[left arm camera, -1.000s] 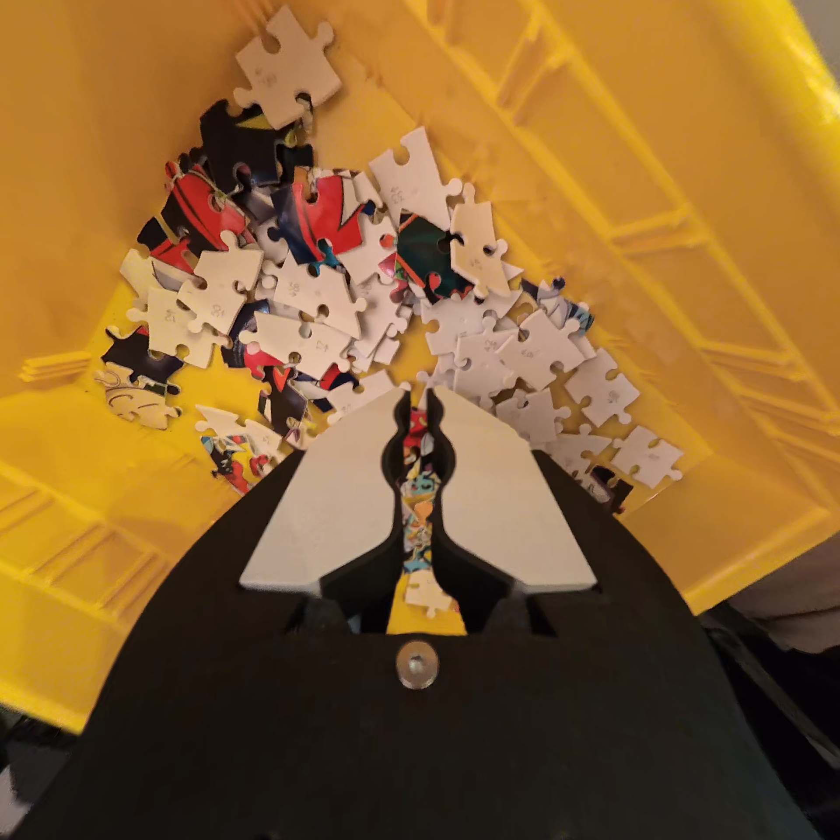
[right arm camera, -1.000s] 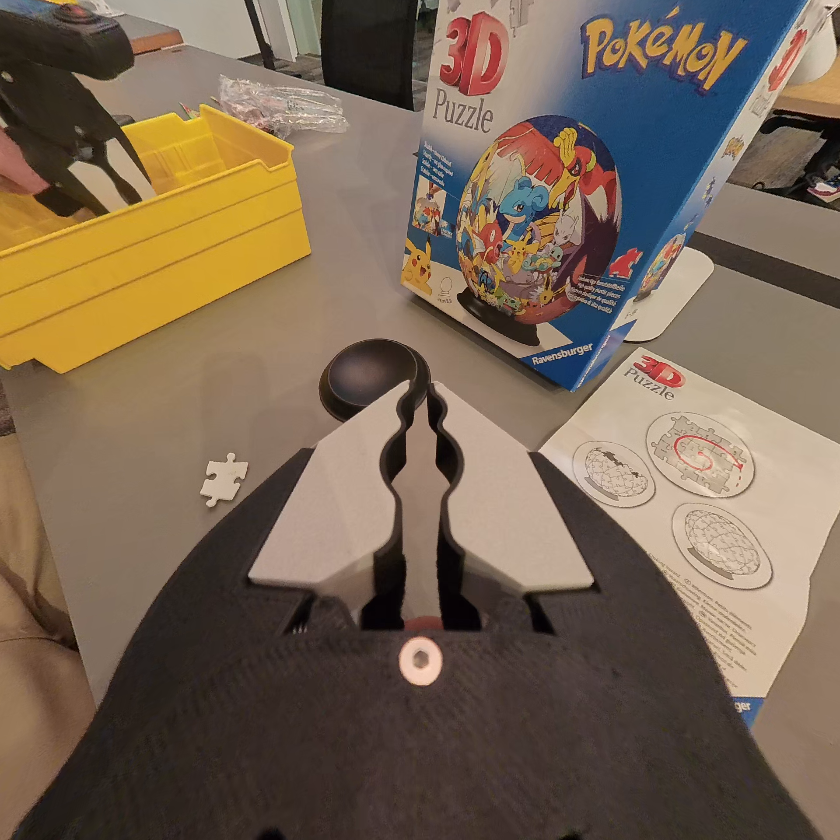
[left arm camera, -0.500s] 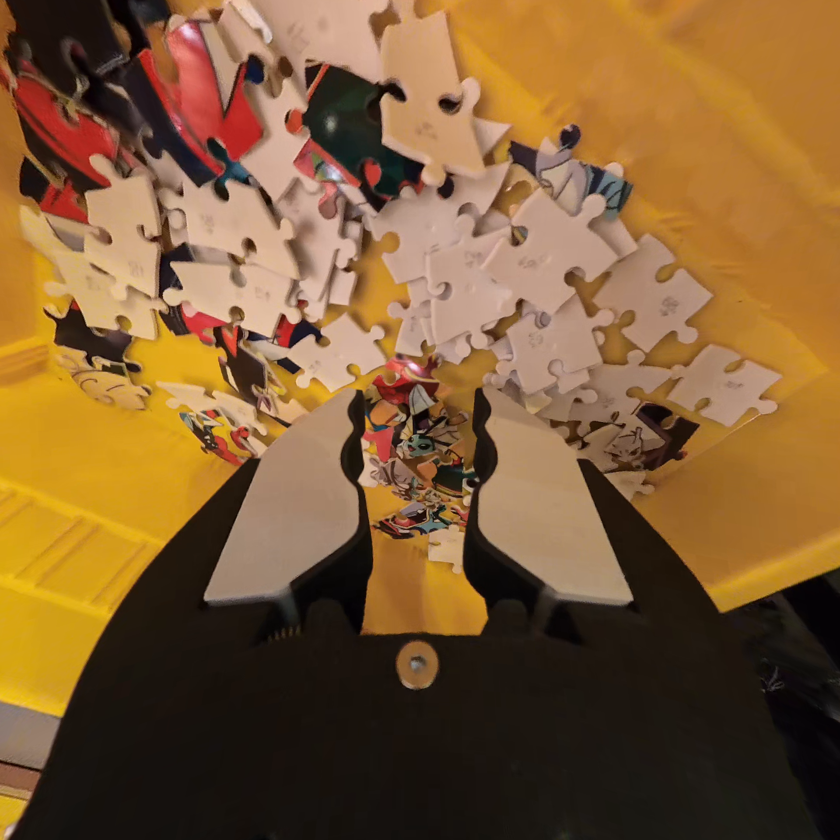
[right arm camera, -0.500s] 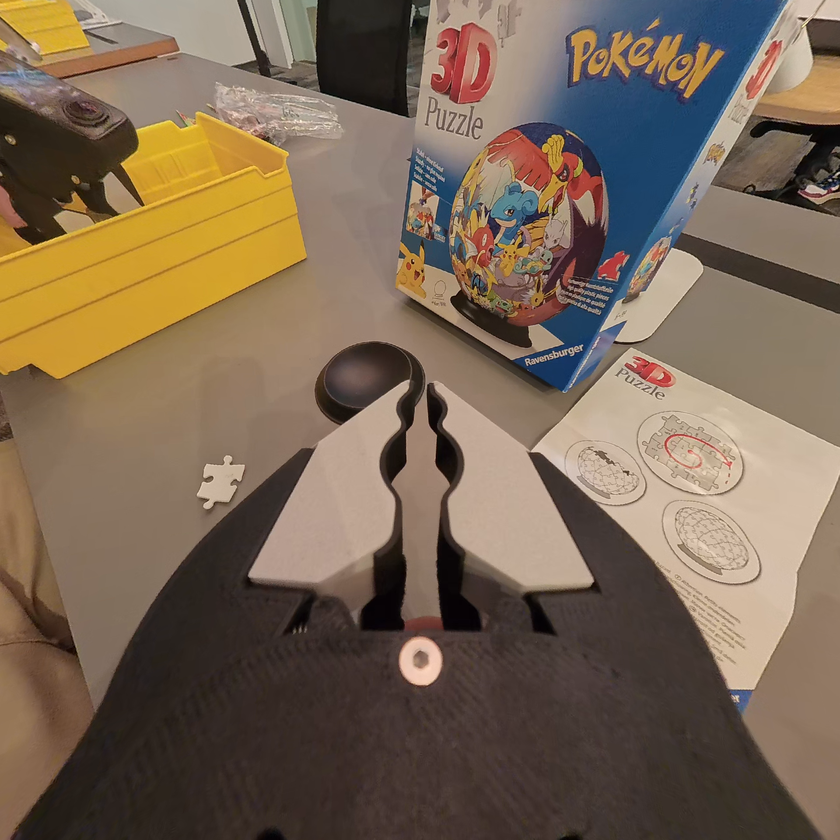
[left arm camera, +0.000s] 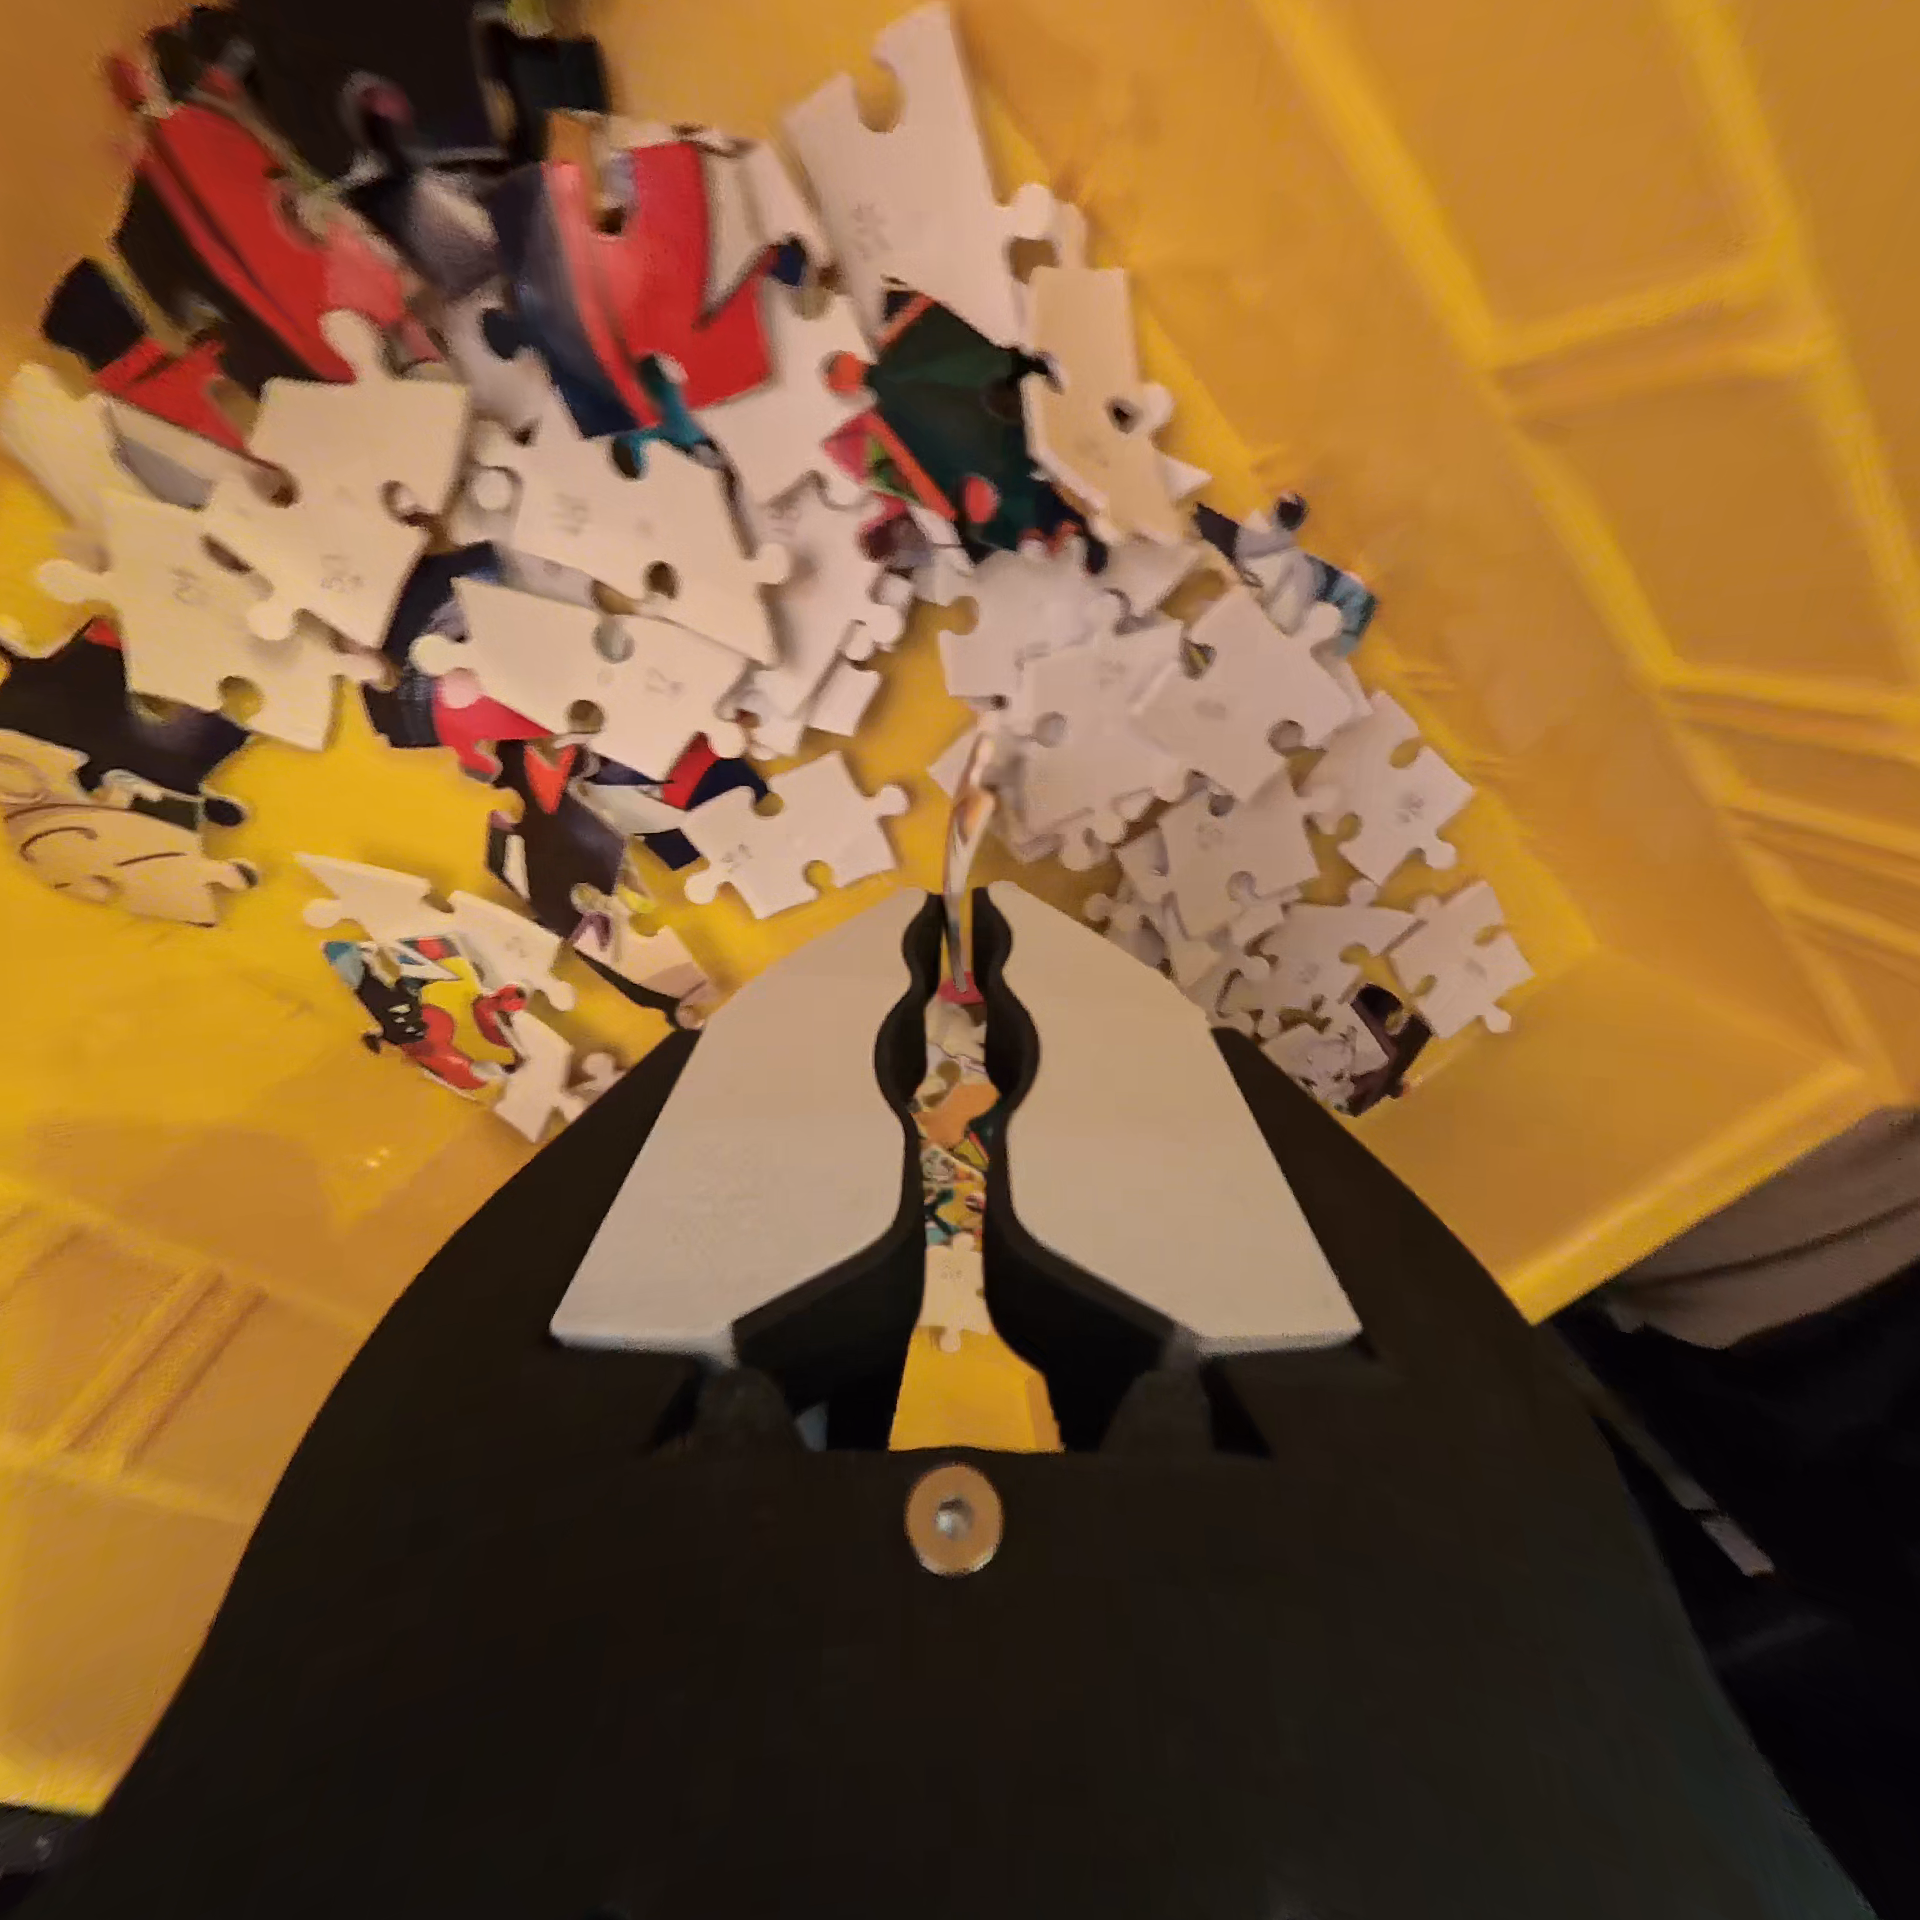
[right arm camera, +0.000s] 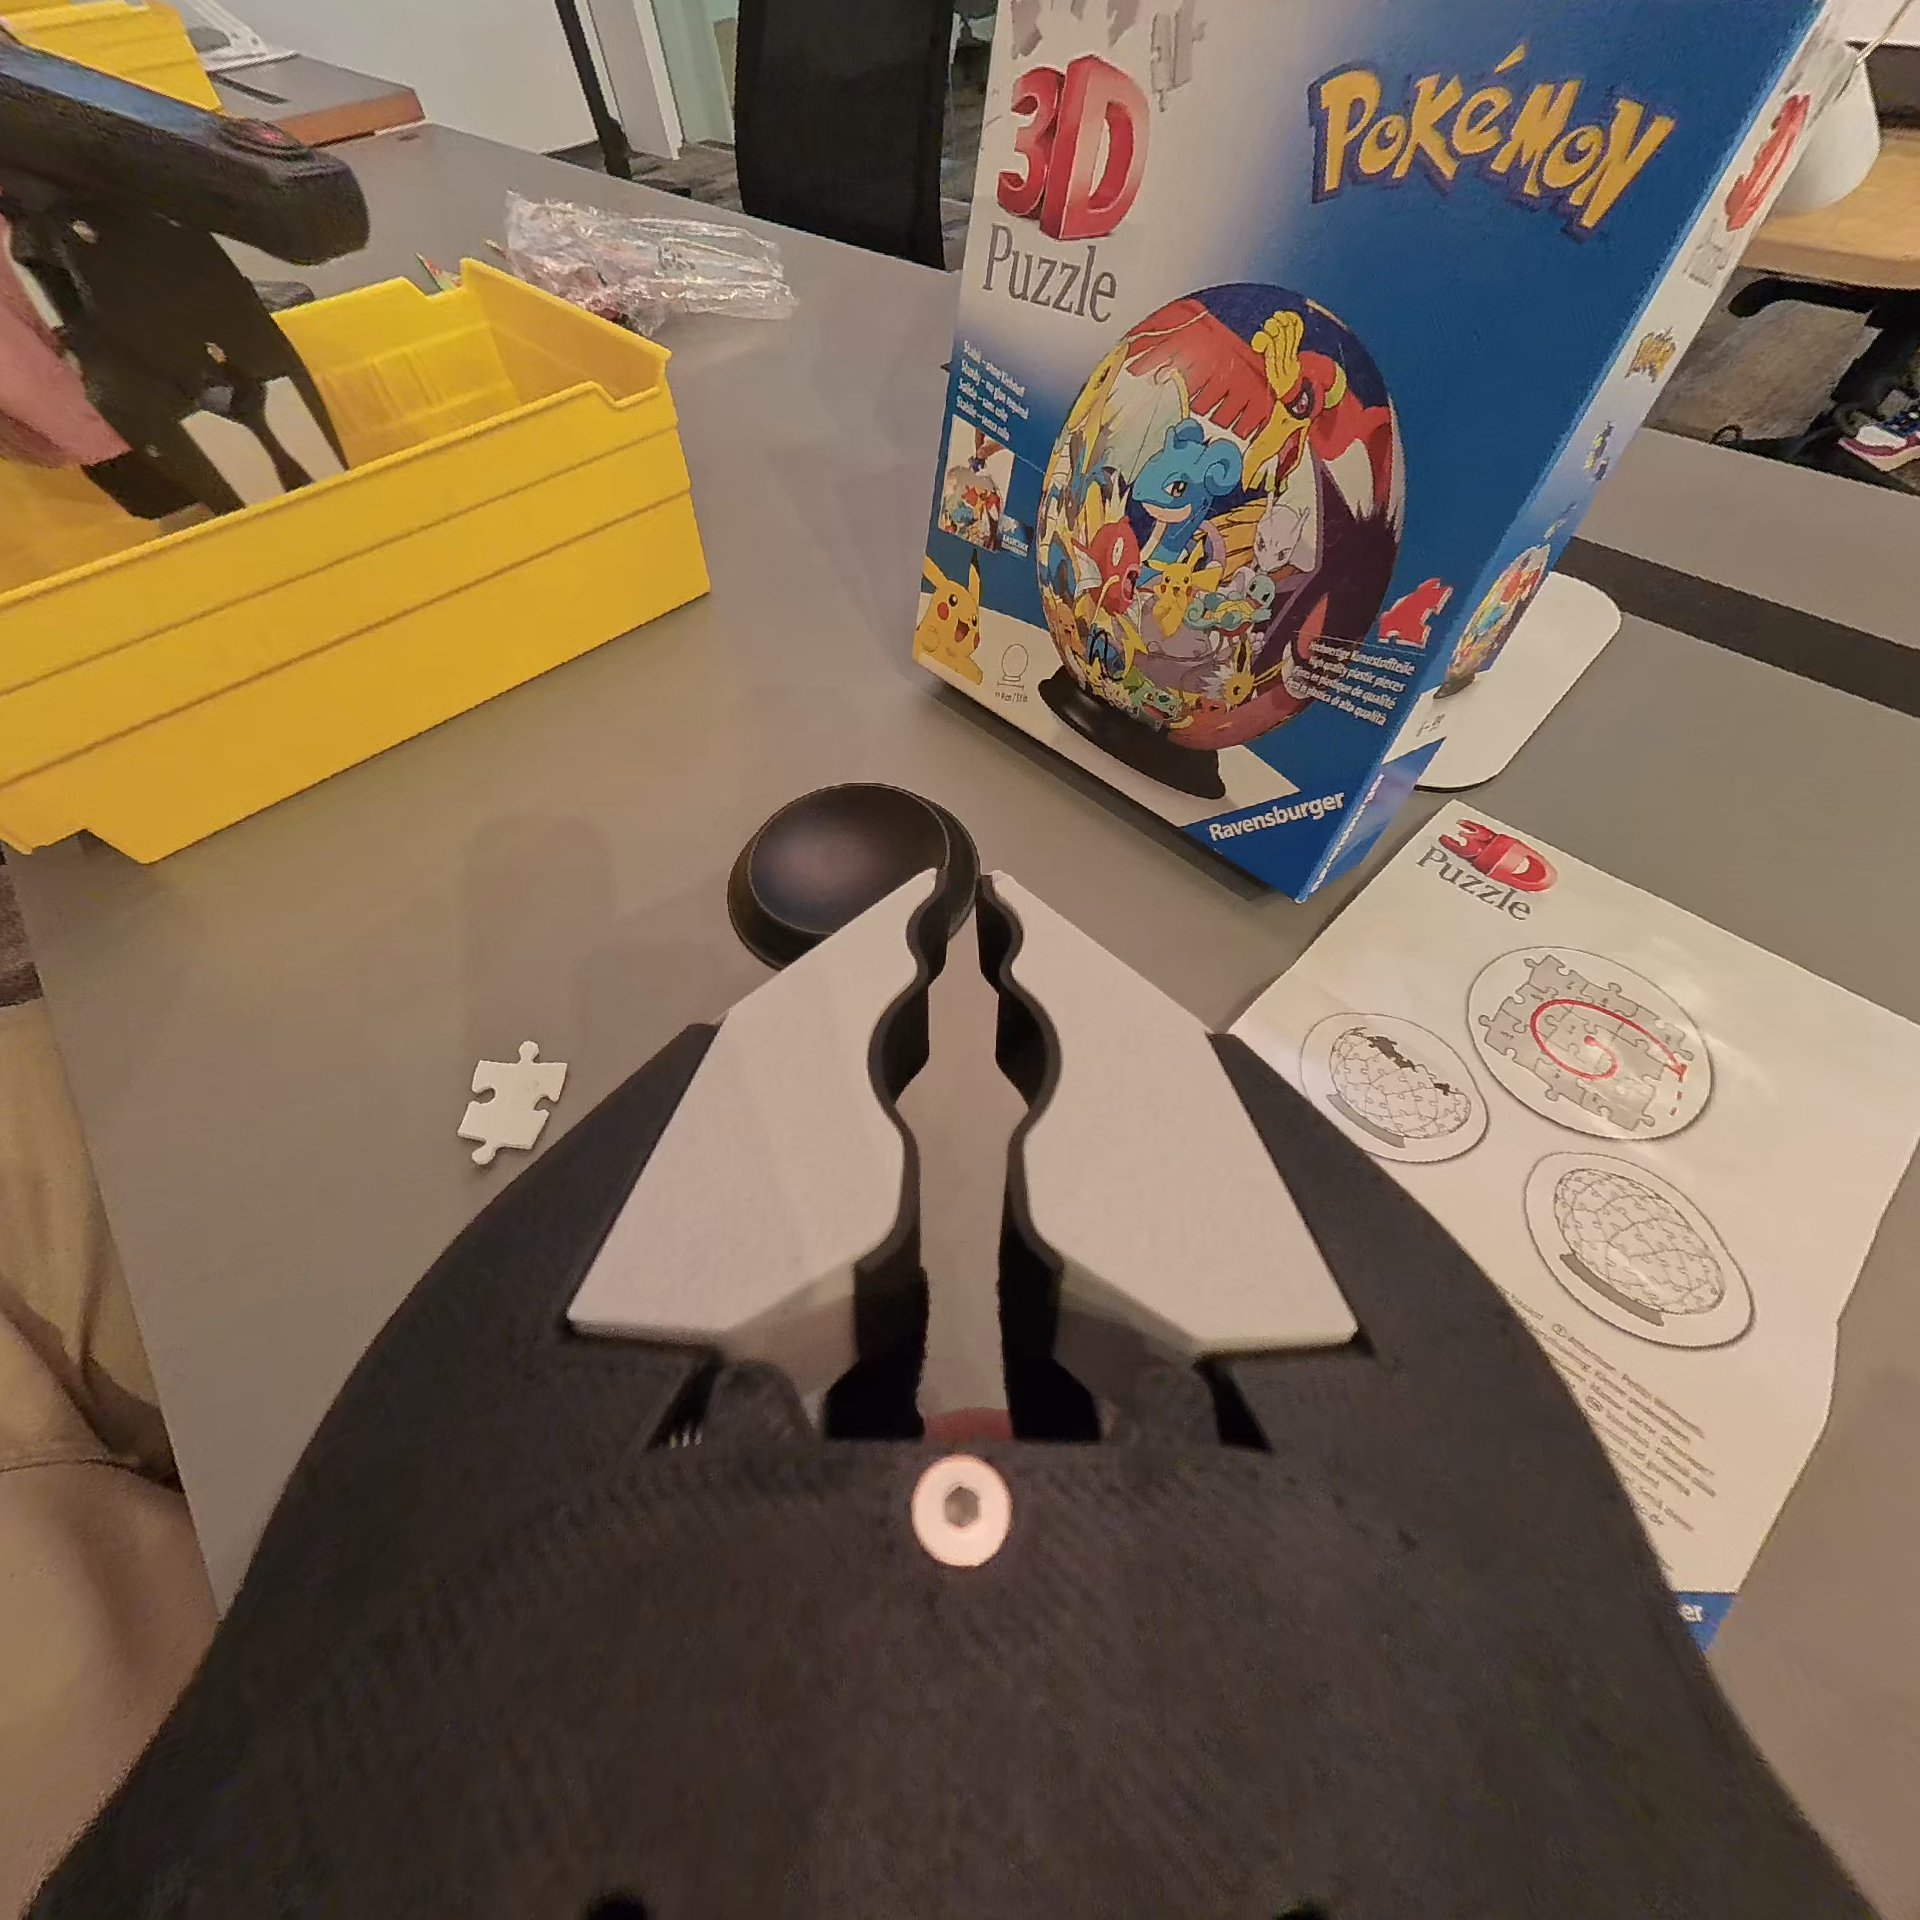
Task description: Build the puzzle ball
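The grey table [right arm camera: 436,790] carries all items. The largest is the blue puzzle box [right arm camera: 1382,436], standing upright at the far side. The yellow bin [right arm camera: 343,582] sits at the far left, well apart from the box. A white instruction sheet [right arm camera: 1538,1195] lies flat at the right, just beside the box. A black ball stand [right arm camera: 842,868] rests between bin and box, nearer the camera. A crumpled clear bag [right arm camera: 644,255] lies beyond the bin. One loose white piece [right arm camera: 514,1101] lies face down on the table, near the stand.

The puzzle pieces [left arm camera: 665,582] are heaped inside the bin against its yellow wall [left arm camera: 1558,312]. Most lie blank white side up; several show printed red, black and blue artwork.

The left gripper [left arm camera: 961,914] is inside the bin, clenched on one piece [left arm camera: 961,831]. This piece stands edge-on between the jaws — a thin sliver projects past the tips.

The right gripper [right arm camera: 956,888] hovers above the table near the stand, its jaws nearly closed with nothing between them.

Handling, by estimate: each piece is light, thin and stiff, probably slightly curved plastic with a smooth face. Grip across the flat body — not on a tab. An edge-on hold may let the piece pivot or slip.
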The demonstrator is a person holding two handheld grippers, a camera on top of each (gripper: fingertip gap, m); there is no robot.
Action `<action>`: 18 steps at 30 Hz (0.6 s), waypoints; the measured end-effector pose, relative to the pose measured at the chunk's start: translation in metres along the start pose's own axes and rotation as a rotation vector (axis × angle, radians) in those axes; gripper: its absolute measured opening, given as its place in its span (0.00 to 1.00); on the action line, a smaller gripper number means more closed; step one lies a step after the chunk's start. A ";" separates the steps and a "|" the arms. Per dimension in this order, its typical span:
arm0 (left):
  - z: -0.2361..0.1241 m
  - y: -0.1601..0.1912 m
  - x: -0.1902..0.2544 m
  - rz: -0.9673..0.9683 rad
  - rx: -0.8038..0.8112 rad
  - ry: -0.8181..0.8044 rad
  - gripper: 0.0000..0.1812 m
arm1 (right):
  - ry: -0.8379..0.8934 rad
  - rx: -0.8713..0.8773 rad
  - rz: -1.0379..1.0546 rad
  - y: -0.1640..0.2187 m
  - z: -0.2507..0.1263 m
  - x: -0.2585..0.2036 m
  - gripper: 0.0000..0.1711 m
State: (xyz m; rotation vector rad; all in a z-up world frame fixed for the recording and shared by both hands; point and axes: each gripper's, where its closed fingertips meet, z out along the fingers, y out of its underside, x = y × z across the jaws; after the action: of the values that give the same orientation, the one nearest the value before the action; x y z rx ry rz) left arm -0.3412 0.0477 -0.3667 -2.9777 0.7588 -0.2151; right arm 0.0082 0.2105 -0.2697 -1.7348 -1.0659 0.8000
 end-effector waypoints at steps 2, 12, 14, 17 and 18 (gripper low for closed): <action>0.003 0.005 -0.007 -0.034 -0.035 -0.018 0.08 | 0.002 0.002 -0.002 -0.001 0.000 0.000 0.02; -0.021 -0.004 -0.021 0.069 0.075 -0.171 0.14 | 0.001 0.000 0.001 0.000 0.000 0.001 0.02; -0.023 -0.008 -0.028 0.095 0.073 -0.234 0.17 | 0.002 -0.001 0.002 0.000 0.000 0.001 0.02; -0.018 -0.021 -0.030 0.178 0.086 -0.286 0.22 | 0.002 -0.001 0.000 0.000 0.000 0.000 0.02; -0.014 -0.023 -0.032 0.198 0.070 -0.303 0.22 | 0.002 -0.002 0.000 0.000 0.000 0.000 0.02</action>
State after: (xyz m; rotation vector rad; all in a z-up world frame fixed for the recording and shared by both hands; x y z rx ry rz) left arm -0.3602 0.0823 -0.3541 -2.7514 0.9715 0.2104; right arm 0.0083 0.2105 -0.2698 -1.7369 -1.0655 0.7969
